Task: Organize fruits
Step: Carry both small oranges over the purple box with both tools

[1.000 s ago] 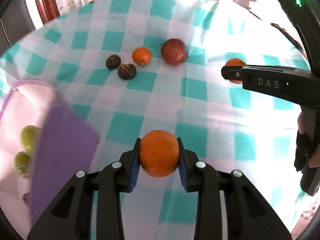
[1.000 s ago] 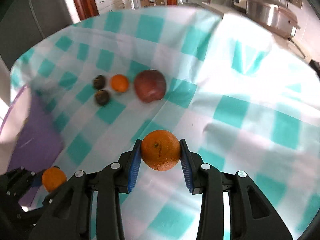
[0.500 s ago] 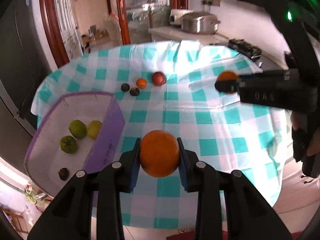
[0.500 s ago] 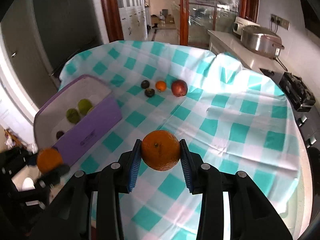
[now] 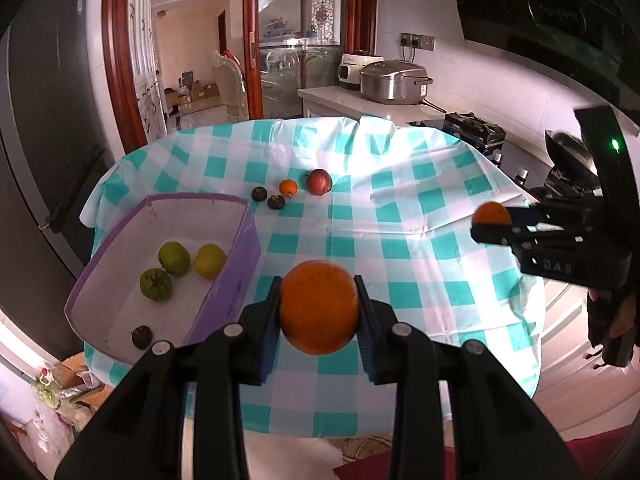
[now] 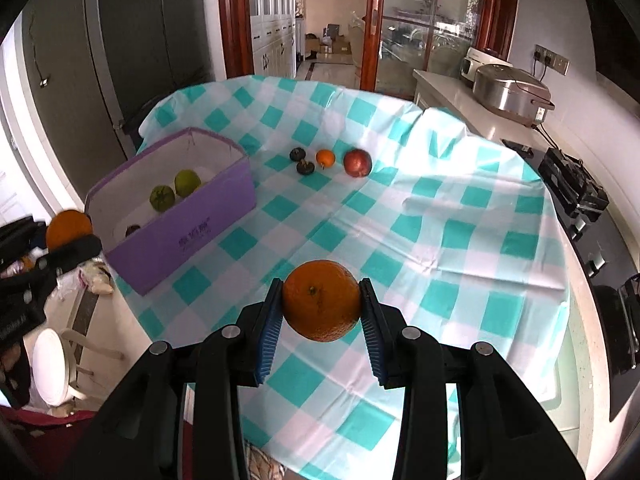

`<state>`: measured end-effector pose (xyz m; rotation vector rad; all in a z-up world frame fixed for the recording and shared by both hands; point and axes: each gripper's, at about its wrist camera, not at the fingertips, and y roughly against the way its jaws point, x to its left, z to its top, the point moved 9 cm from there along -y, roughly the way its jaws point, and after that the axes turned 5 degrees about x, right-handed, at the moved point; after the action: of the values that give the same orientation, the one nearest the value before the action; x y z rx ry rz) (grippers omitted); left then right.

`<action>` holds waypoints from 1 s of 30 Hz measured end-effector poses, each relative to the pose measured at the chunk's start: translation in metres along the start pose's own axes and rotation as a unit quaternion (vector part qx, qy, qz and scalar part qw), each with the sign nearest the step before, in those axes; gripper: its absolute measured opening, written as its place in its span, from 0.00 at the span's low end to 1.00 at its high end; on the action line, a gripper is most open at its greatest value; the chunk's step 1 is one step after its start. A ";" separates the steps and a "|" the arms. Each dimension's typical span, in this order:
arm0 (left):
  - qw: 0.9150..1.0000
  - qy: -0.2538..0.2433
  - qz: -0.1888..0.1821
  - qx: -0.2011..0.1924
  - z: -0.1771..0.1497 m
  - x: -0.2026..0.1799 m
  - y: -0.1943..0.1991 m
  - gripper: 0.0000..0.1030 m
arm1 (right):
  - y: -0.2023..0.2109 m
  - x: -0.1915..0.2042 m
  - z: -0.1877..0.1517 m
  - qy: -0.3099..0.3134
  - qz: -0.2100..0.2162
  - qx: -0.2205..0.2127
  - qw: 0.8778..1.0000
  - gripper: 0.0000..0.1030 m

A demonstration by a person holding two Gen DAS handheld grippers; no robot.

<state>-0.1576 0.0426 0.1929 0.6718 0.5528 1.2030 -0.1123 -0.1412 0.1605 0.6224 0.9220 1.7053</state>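
Two oranges point(image 5: 318, 306) point(image 6: 321, 305) clamped in jaws; "DAS" on right gripper point(image 5: 492, 226).

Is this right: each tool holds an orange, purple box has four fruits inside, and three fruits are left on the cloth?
Not quite: four fruits are left on the cloth, not three. The right wrist view shows two dark fruits, a small orange and a red apple. Each tool does hold an orange, left and right, and the purple box holds four.

Kitchen with white counter point(image 5: 360, 98) along right wall, steel cooker point(image 5: 394, 80) on it, wood-framed glass door point(image 5: 296, 40) behind, dark cabinet point(image 6: 132, 40) at left.
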 end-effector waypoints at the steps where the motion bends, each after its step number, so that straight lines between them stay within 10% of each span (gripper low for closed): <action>1: 1.000 0.004 0.001 0.000 -0.001 0.003 0.000 0.32 | -0.002 0.003 -0.003 0.006 -0.001 0.004 1.000 0.36; 11: 0.996 0.084 0.027 0.011 0.000 0.064 -0.032 0.33 | -0.055 0.065 0.032 0.065 0.069 0.032 0.995 0.36; 22: 0.960 0.247 0.103 0.076 -0.020 0.192 -0.086 0.32 | -0.147 0.198 0.152 0.162 0.200 0.055 0.965 0.36; 30: 0.939 0.266 0.122 0.178 -0.046 0.218 -0.146 0.33 | -0.249 0.251 0.159 0.240 0.176 0.143 0.944 0.36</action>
<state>-0.0352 0.2292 0.0472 0.7318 1.1897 1.5476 0.0692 0.1784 0.0374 0.5953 1.4932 2.1126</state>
